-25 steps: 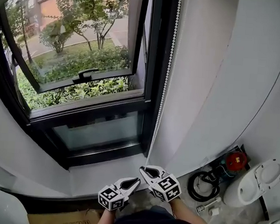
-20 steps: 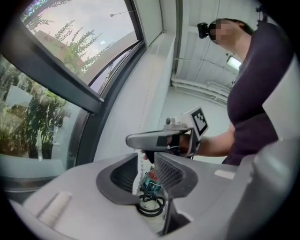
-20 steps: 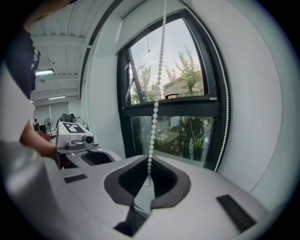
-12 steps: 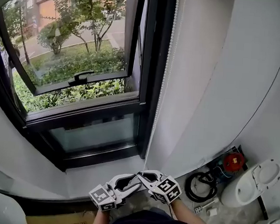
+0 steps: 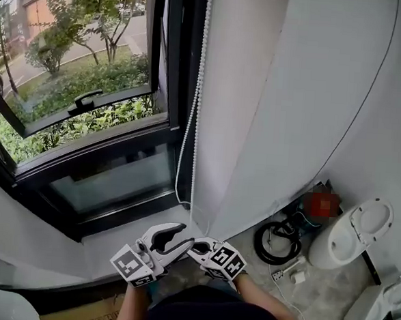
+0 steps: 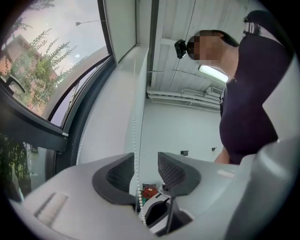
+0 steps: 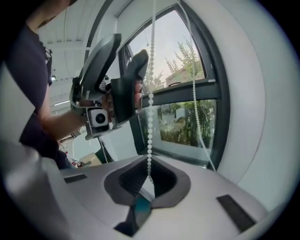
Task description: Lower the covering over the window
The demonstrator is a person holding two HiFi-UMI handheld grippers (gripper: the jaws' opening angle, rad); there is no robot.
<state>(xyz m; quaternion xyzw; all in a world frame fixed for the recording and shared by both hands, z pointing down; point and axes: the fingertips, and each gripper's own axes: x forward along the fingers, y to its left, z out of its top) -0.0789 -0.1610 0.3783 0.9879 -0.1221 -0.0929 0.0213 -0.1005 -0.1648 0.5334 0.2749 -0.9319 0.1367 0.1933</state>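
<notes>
A white bead chain (image 5: 200,87) hangs beside the dark window frame (image 5: 173,65); the glass shows uncovered in the head view. My left gripper (image 5: 181,235) is open, its jaws having just spread, and the chain (image 6: 136,154) runs loose between them, near the left jaw. In its own view my left gripper (image 6: 146,159) points slightly upward. Just below it my right gripper (image 5: 198,247) is shut on the chain. The right gripper view shows the beads (image 7: 150,126) dropping straight into my right gripper (image 7: 149,177), with the left gripper (image 7: 127,56) above. A second strand (image 7: 194,93) hangs free to the right.
An opened window sash with a handle (image 5: 88,100) tilts outward toward greenery. A white wall column (image 5: 258,112) stands right of the chain. On the floor to the right are a toilet (image 5: 359,235), a black hose coil (image 5: 277,243) and a cardboard box (image 5: 87,312) at the lower left.
My left gripper has opened and risen along the chain, now above the right one. My right gripper has come down a little, still shut on the beads. The head view has swung rightward.
</notes>
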